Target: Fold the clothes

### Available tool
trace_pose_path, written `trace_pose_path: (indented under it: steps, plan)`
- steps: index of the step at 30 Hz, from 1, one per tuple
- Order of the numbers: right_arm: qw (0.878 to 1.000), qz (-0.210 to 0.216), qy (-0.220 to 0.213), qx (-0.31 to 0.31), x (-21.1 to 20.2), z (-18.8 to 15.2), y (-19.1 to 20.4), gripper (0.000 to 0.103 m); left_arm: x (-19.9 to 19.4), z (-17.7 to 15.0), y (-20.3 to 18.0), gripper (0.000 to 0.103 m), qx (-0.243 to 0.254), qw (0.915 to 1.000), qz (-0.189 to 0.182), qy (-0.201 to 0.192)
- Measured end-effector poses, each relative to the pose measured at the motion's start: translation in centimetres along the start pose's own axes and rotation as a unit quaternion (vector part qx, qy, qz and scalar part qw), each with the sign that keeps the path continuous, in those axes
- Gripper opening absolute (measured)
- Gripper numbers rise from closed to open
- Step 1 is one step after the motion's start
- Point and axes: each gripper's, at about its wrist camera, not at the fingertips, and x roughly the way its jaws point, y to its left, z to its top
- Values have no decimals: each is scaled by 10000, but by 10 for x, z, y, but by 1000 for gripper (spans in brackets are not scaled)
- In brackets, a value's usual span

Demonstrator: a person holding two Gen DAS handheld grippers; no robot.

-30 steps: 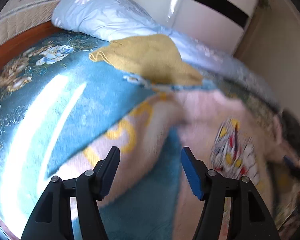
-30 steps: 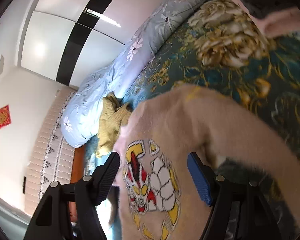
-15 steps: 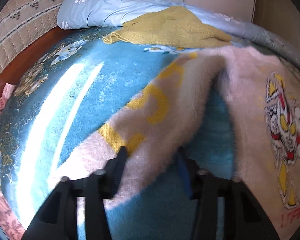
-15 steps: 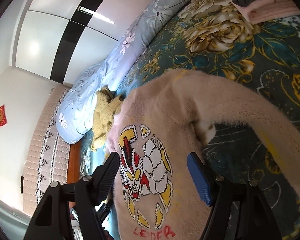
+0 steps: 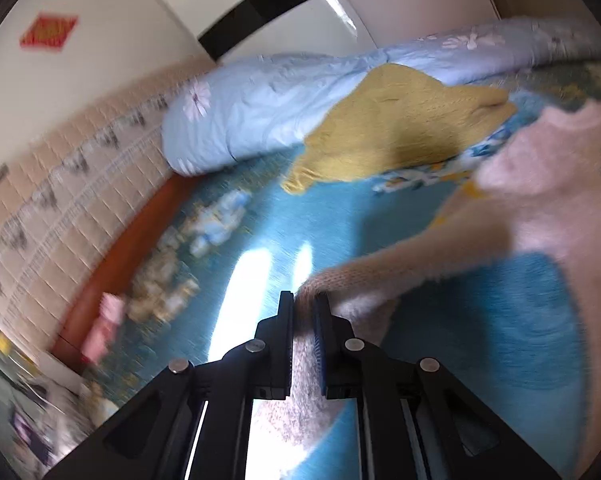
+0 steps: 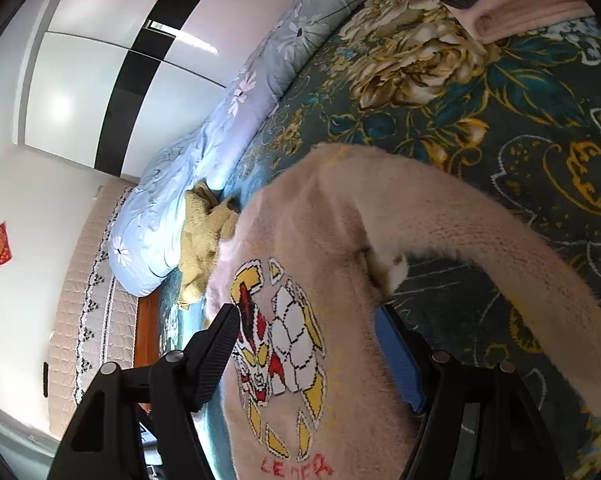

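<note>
Left wrist view: the left tongs [image 5: 303, 305] are clamped on the cuff of a pink sweater [image 5: 540, 200]; the fuzzy sleeve [image 5: 412, 256] runs from between the pads up and to the right to the sweater's body, which lies on the blue bedspread [image 5: 340, 220]; beyond it a yellow knit garment [image 5: 396, 128] rests against a pale blue duvet [image 5: 260, 108]; the picture is blurred.

Right wrist view: the right tongs [image 6: 306, 344] stand wide apart, holding nothing; the pink sweater [image 6: 332, 240] lies spread on the floral bedspread [image 6: 500, 92] directly under and between the two fingers, its cartoon print [image 6: 280, 336] just beside the left finger [image 6: 216, 348]; one sleeve [image 6: 500, 264] arcs to the right past the blue-padded finger [image 6: 396, 360]; the yellow garment [image 6: 204, 240] lies beyond, against the duvet [image 6: 172, 200]; folded pink cloth [image 6: 528, 4] sits at the far upper right.
</note>
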Motion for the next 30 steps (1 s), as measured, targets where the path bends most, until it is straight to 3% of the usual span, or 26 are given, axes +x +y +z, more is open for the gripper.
trace_pose_path:
  steps: [3,4,9,11,14,16,18,20,23,26,27,28,30]
  plan:
    - [10000,-34,1,25,3,1,-3,73,-9,-3,-21,9,829,9920,738,-606]
    - [10000,-41,1,38,4,1,-4,73,-7,-6,-27,9,966,9897,831,-651]
    - [9998,-49,80,163,12,0,-14,73,25,-19,-17,10,230,9994,120,245]
    - [9998,-54,102,145,13,0,-16,73,27,-26,-16,10,93,9993,-73,365]
    - [10000,-17,-20,84,2,5,-18,73,19,-28,-9,11,-216,9959,-699,537]
    - [9998,18,-174,12,-12,11,-19,73,15,-30,0,18,-593,9880,-1245,696]
    - [9994,53,-327,-60,-26,16,-21,73,10,-33,14,25,-1149,9742,-1753,841]
    - [9987,87,-480,-131,-39,21,-22,73,1,-38,33,33,-1854,9528,-2199,968]
    - [9971,122,-718,-229,-61,29,-25,73,-13,-45,57,50,-2878,9086,-2835,1060]
    - [9944,-26,-1036,-197,-87,32,-43,73,-24,-47,59,52,-3557,8576,-3556,1073]
    - [9942,-26,-1072,-106,-92,31,-50,73,-27,-47,53,52,-3627,8459,-3750,1105]
    - [9944,15,-1059,5,-96,30,-59,73,-31,-45,45,52,-3668,8357,-3924,1143]
    - [9949,214,-968,191,-98,27,-72,73,-36,-39,22,52,-3585,8268,-4148,1255]
